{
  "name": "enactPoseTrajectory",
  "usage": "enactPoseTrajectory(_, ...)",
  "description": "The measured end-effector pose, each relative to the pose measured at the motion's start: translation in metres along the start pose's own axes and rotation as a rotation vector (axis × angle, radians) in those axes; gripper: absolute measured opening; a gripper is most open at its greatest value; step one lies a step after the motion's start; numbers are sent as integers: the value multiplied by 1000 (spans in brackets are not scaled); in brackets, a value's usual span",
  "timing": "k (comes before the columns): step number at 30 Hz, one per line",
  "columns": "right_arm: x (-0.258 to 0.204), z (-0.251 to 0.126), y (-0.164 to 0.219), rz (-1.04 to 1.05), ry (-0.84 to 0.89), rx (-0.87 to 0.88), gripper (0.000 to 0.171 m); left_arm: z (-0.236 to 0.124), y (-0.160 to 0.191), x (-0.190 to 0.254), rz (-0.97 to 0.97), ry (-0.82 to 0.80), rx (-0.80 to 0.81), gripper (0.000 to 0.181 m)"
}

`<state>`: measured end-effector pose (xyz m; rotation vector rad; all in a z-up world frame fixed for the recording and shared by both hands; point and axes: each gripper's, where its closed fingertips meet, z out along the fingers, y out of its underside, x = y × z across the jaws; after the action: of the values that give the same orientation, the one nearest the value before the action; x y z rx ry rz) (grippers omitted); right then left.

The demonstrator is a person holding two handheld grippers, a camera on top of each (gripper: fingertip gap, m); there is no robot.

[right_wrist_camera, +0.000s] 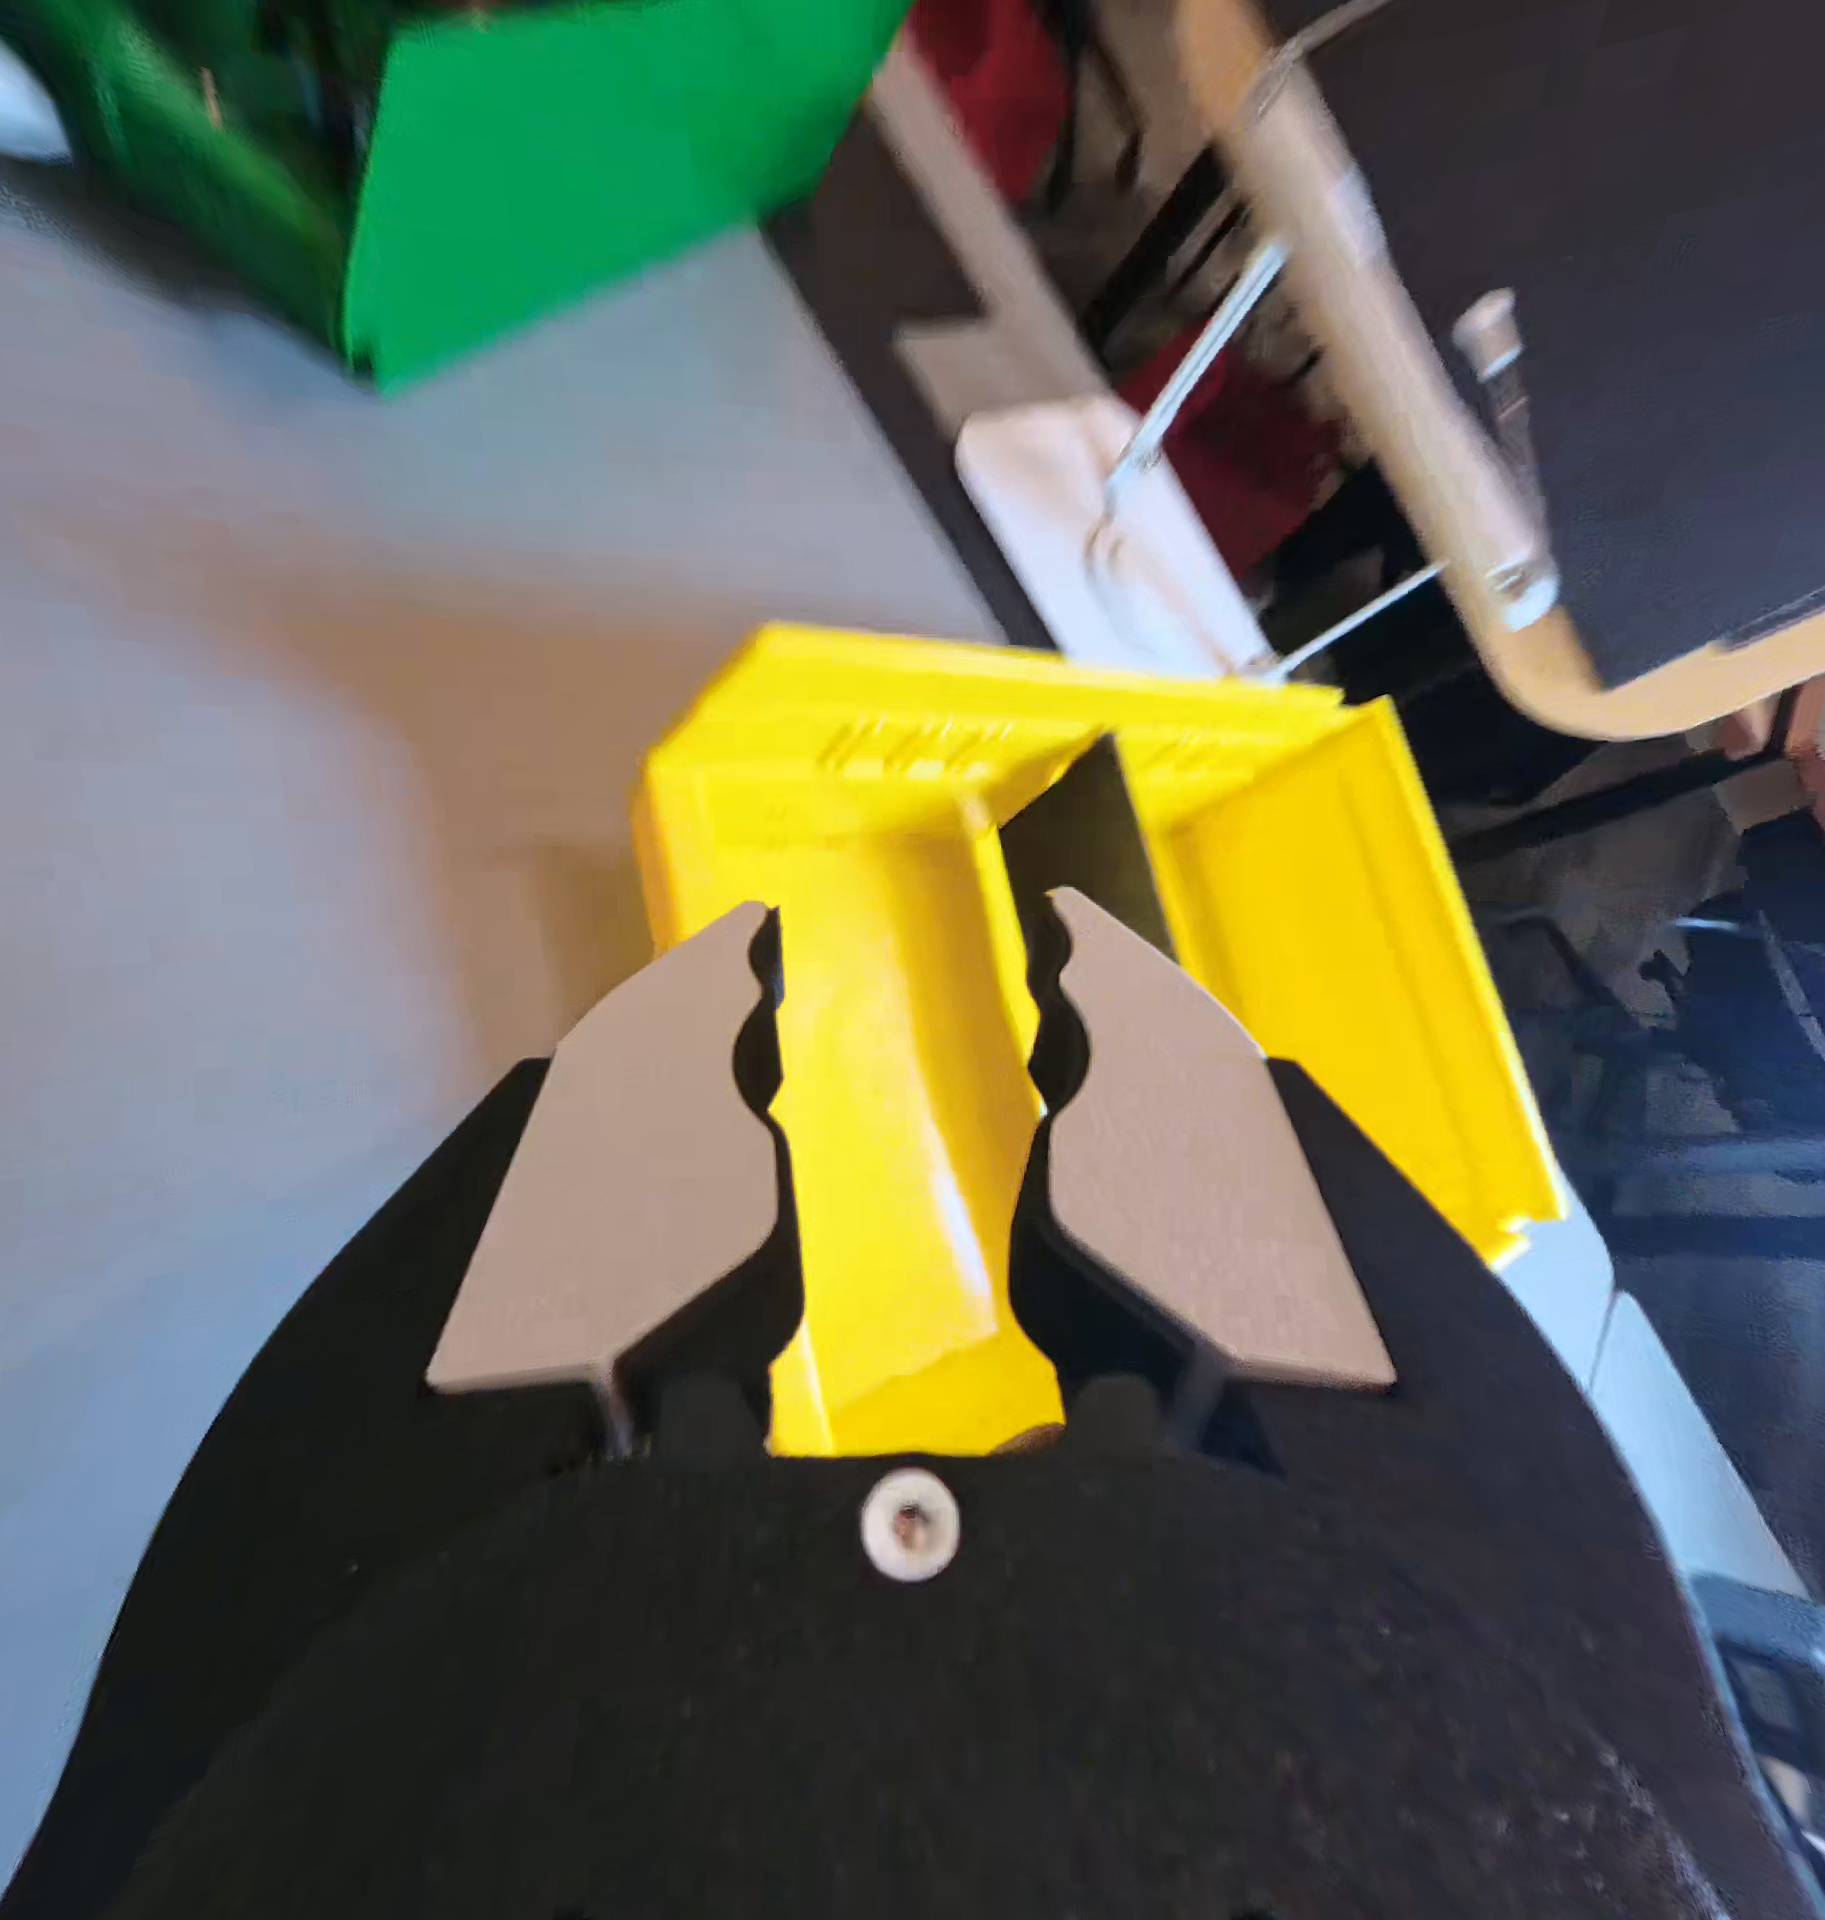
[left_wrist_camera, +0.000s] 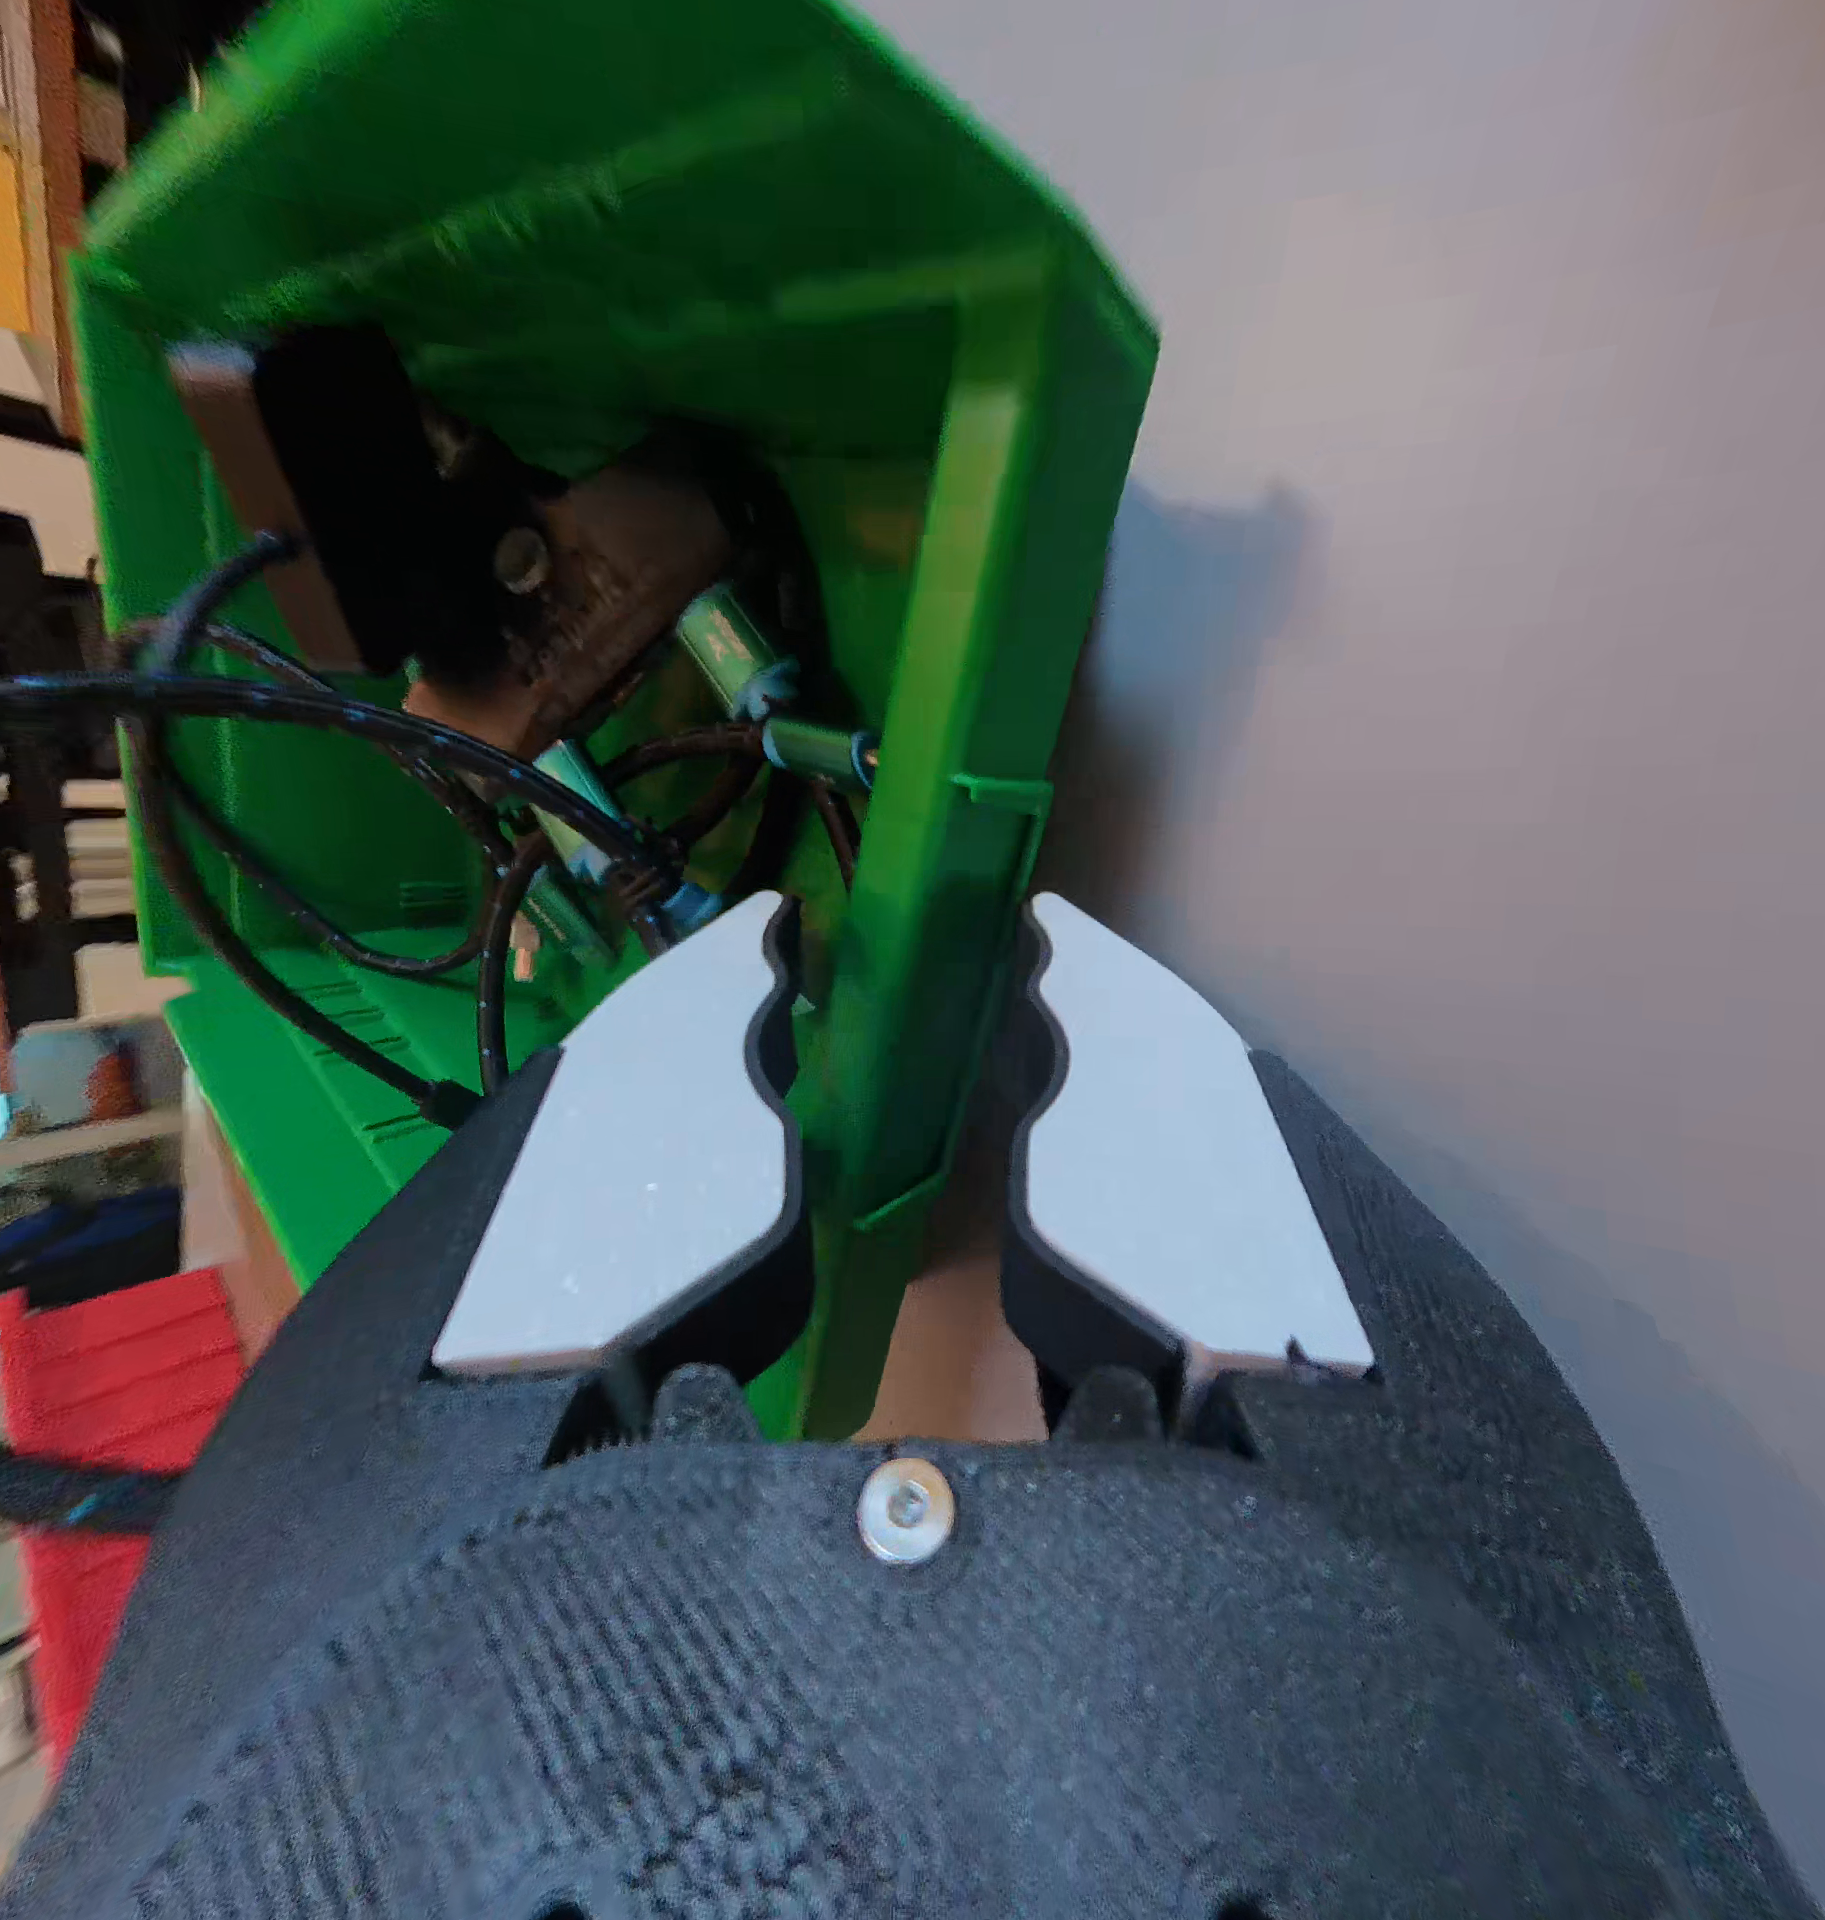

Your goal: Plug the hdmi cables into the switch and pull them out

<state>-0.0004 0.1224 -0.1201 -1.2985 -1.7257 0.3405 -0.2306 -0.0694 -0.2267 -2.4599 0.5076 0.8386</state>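
So the left gripper (left_wrist_camera: 903,935) is clamped on the side wall of a green bin (left_wrist_camera: 949,727), one finger inside the bin and the other outside against the wall. The bin looks tipped up or lifted, since its opening faces the camera and the view is a bit motion-blurred.

Inside the green bin there's a tangle of black braided hdmi cables (left_wrist_camera: 295,717) with metallic plugs (left_wrist_camera: 731,644) pointing in different directions, and a dark boxy thing with a round knob or jack on it, which I take to be the switch (left_wrist_camera: 534,582). Too blurry to say whether any plug is actually seated in it. One cable runs out over the bin's left edge. Behind the bin is the pale grey table (left_wrist_camera: 1510,520), with shelves off on the left.

The right gripper (right_wrist_camera: 913,920) is closed on a wall of a yellow bin (right_wrist_camera: 887,1091), the wall running straight down between the two fingers. That bin looks empty from what shows, and it sits near the table's right edge. The green bin shows up in the top left of that view, well apart from the yellow one. A chair (right_wrist_camera: 1510,416) with a light frame sits past the table edge.
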Motion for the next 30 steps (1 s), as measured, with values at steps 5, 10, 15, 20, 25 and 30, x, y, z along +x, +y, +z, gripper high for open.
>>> enactPoseTrajectory(5, 46, -27, -53, 201, 64, 229, 39, -75, -55, -40, -134, 24, 307, 40)
enactPoseTrajectory(10, 69, -41, -72, 289, 111, 349, 36, -132, -100, -129, -106, -130, 408, 40)
enactPoseTrajectory(15, 75, -35, -58, 311, 125, 351, 33, -76, -120, -156, -25, 4, 176, 55)
enactPoseTrajectory(20, 94, -39, -40, 333, 169, 340, 32, 23, -100, -127, 122, 98, -156, 58)
enactPoseTrajectory(25, 112, -49, -24, 381, 186, 352, 29, 79, -47, -125, 276, 95, -518, 19)
enactPoseTrajectory(30, 125, -57, -18, 410, 198, 378, 26, 61, -57, -143, 191, 168, -477, 17)
